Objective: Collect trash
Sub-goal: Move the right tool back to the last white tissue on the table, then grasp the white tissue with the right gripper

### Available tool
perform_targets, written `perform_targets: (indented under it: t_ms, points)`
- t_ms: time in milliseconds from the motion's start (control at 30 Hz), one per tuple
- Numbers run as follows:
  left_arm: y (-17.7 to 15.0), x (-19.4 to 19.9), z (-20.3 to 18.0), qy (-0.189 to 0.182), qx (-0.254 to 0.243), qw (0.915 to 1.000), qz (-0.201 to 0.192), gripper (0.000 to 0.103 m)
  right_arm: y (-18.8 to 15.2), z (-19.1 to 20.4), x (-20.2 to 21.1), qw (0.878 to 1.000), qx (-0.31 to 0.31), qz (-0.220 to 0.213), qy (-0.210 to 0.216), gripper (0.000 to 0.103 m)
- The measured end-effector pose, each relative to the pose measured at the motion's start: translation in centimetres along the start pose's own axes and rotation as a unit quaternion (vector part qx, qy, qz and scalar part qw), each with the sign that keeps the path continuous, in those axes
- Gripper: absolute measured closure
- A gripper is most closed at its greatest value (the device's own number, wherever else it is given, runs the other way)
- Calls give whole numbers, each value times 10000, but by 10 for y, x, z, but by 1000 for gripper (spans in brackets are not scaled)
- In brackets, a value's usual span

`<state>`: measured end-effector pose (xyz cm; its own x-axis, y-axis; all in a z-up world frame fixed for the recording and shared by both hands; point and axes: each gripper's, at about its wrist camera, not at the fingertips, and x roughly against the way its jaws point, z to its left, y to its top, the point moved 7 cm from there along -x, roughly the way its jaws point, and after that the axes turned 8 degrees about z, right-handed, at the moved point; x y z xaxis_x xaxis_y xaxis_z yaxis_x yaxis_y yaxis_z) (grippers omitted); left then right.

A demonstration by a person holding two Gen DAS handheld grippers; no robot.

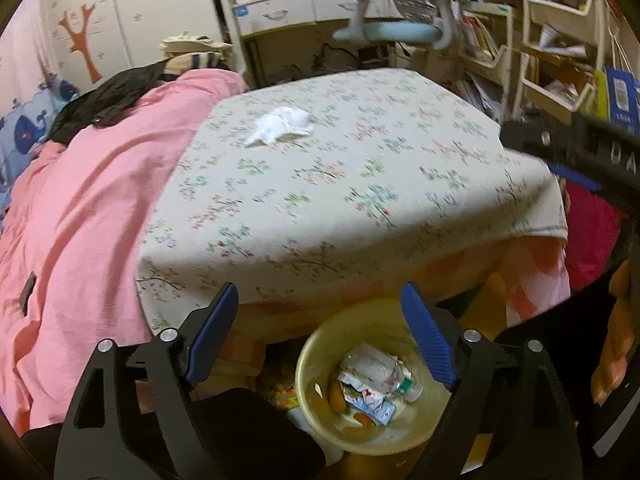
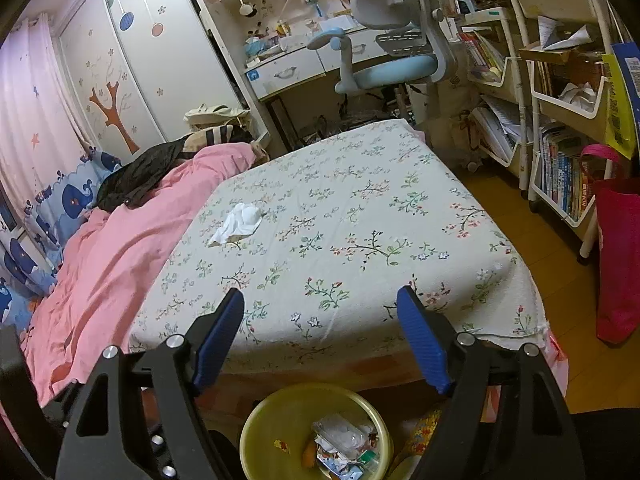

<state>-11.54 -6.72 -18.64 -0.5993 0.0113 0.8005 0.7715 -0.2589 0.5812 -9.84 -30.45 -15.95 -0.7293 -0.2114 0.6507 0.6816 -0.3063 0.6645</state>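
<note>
A crumpled white tissue (image 1: 282,125) lies on the floral bed sheet (image 1: 340,184), far side near the pink duvet; it also shows in the right wrist view (image 2: 239,222). A yellow trash bin (image 1: 316,340) with wrappers and scraps stands on the floor at the bed's foot, also in the right wrist view (image 2: 260,420). My left gripper (image 1: 320,340) is open and empty above the bin. My right gripper (image 2: 320,340) is open and empty over the bed's near edge; its body shows at the right of the left wrist view (image 1: 580,152).
A pink duvet (image 2: 116,256) with a dark garment (image 2: 140,178) covers the bed's left side. A desk chair (image 2: 396,40) stands beyond the bed. Shelves of books (image 2: 560,152) and a red bag (image 2: 618,264) line the right, with wooden floor (image 2: 520,216) between.
</note>
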Motion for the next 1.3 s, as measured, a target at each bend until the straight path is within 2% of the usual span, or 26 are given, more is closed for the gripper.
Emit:
perform_targets:
  t_ms: [233, 467, 700, 900, 1033, 1300]
  points:
    - [8, 4, 23, 103, 519, 9986, -95, 18, 4, 1, -9, 9999, -22, 107, 37, 27]
    - [14, 8, 51, 225, 1088, 9936, -193, 16, 15, 14, -26, 9995, 146, 262, 107, 26]
    - [17, 14, 83, 346, 1737, 9837, -319, 15, 30, 41, -58, 9973, 535, 470, 200, 25]
    - [17, 18, 108, 396, 2219, 9734, -410, 13, 47, 75, -102, 9906, 1093, 777, 285, 24]
    - [16, 16, 114, 331, 2390, 9697, -384, 12, 58, 91, -132, 9845, 1392, 1030, 273, 24]
    - [15, 10, 110, 146, 2422, 9698, -260, 12, 78, 120, -178, 9762, 1727, 1289, 234, 24]
